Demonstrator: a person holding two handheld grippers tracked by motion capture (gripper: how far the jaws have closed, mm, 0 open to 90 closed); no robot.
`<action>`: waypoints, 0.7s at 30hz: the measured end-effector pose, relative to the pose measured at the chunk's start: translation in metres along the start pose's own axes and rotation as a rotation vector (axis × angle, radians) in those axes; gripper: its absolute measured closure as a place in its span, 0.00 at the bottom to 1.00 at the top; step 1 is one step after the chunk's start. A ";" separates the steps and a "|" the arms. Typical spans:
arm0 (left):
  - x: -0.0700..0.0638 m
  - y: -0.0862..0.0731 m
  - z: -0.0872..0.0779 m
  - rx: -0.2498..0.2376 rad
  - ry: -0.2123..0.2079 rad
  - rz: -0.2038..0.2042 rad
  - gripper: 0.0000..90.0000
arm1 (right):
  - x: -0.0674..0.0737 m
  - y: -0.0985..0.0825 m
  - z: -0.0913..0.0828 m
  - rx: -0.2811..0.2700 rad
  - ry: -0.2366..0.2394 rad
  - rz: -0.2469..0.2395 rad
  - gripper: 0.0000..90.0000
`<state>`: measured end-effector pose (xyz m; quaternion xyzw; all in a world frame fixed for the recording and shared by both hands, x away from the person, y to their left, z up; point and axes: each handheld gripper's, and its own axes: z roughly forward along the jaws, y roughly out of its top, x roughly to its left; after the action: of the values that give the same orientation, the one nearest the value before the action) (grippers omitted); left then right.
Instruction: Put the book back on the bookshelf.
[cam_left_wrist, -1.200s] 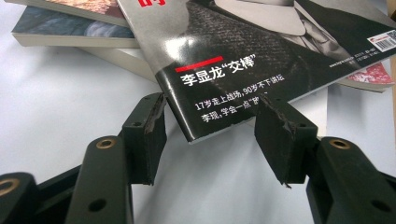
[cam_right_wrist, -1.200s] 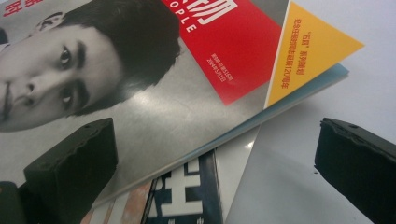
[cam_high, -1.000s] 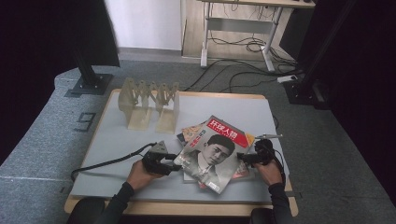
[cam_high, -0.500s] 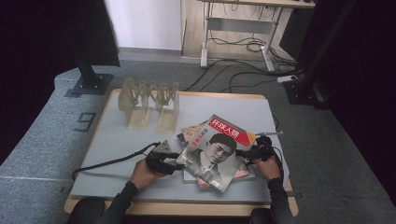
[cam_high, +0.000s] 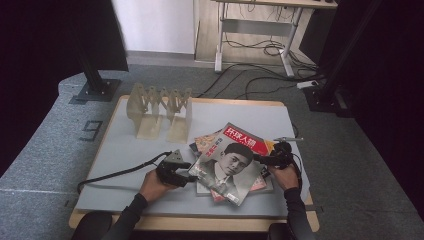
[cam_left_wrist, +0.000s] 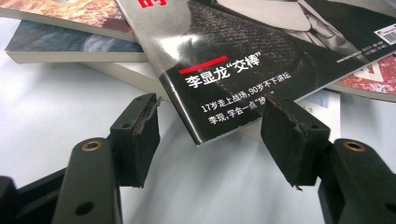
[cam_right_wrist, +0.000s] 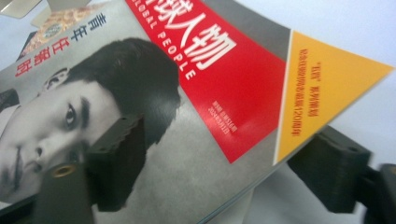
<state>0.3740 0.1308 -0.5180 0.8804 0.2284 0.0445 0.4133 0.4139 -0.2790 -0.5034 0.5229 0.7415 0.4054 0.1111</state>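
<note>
A stack of magazines lies right of centre on the grey mat (cam_high: 125, 150). The top magazine (cam_high: 230, 162) has a red title band and a man's portrait. My left gripper (cam_high: 186, 172) sits at its near left corner. In the left gripper view that corner (cam_left_wrist: 243, 60) pokes between the pads of the left gripper (cam_left_wrist: 210, 105); the jaws have just been opening and do not touch it. My right gripper (cam_high: 260, 159) is at the magazine's right edge. Its jaws (cam_right_wrist: 229, 130) have just been closing, one above the cover (cam_right_wrist: 196, 93), one below, still apart.
Other magazines (cam_high: 207, 142) fan out under the top one, their spines visible (cam_left_wrist: 70, 44). A pale folding rack (cam_high: 160, 112) stands at the back left of the mat. The left gripper's black cable (cam_high: 120, 172) trails off to the left.
My right gripper has shifted a little left onto the magazine's edge. The left hand has kept still at the near left corner.
</note>
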 end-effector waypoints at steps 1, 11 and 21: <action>0.000 0.000 0.000 0.001 -0.001 -0.002 0.40 | 0.001 0.001 -0.002 -0.008 -0.005 -0.006 0.32; 0.001 0.000 0.002 -0.004 -0.013 -0.016 0.38 | 0.011 0.011 -0.009 -0.033 -0.069 -0.045 0.58; -0.004 0.002 0.009 0.001 -0.042 -0.008 0.35 | 0.012 0.016 -0.015 -0.021 -0.049 -0.017 0.81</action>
<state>0.3734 0.1218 -0.5217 0.8804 0.2234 0.0242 0.4176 0.4112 -0.2740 -0.4789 0.5253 0.7385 0.3994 0.1384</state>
